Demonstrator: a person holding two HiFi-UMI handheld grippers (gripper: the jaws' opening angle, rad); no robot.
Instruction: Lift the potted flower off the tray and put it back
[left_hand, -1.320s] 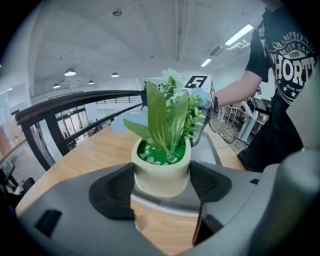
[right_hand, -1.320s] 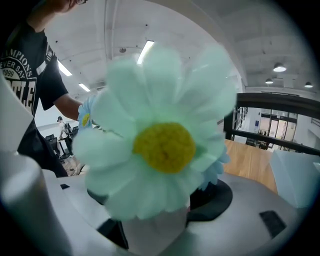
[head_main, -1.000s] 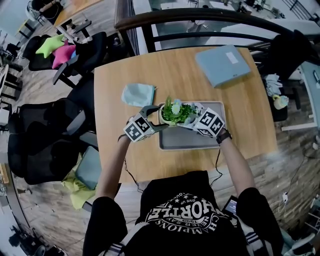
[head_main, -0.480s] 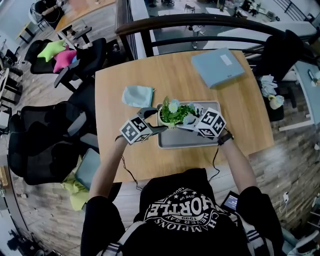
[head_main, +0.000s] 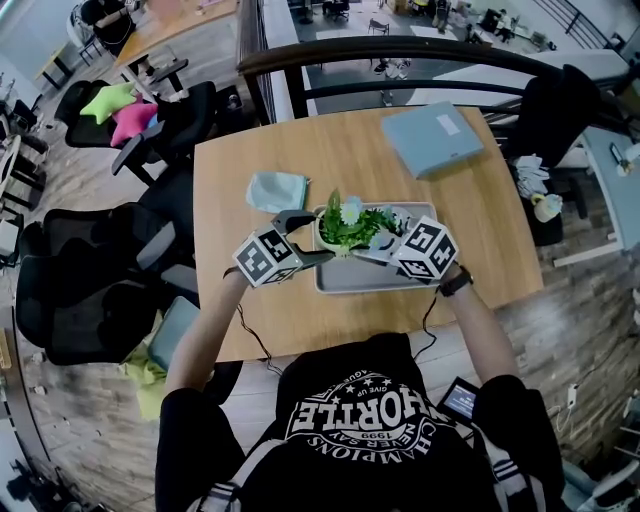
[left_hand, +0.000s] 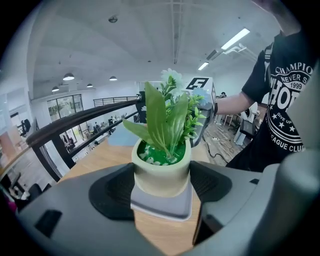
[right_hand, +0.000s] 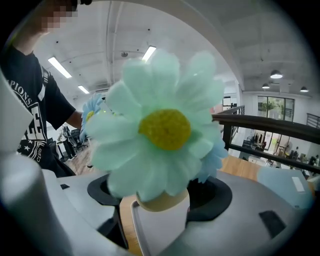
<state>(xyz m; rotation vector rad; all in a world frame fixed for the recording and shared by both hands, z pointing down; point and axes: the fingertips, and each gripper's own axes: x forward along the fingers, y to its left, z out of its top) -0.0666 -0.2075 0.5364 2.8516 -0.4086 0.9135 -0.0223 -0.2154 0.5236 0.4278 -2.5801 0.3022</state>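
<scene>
The potted flower, a cream pot (head_main: 327, 233) with green leaves and pale daisy heads, hangs just above the grey tray (head_main: 362, 277) on the wooden table. My left gripper (head_main: 307, 237) is shut on the pot's left side. My right gripper (head_main: 383, 238) is shut on its right side. In the left gripper view the pot (left_hand: 161, 172) sits tight between both dark pads (left_hand: 112, 192), with the tray (left_hand: 161, 206) under it. In the right gripper view a big daisy (right_hand: 162, 125) hides most of the pot (right_hand: 161, 202); the tray (right_hand: 152, 231) lies below.
A pale blue cloth (head_main: 277, 190) lies on the table left of the tray. A blue-grey folder (head_main: 437, 137) rests at the far right corner. Black office chairs (head_main: 95, 275) stand to the left, and a dark railing (head_main: 400, 48) runs behind the table.
Both grippers have risen together with the pot between them, so the pot now hangs higher over the tray. The grip on each side looks the same.
</scene>
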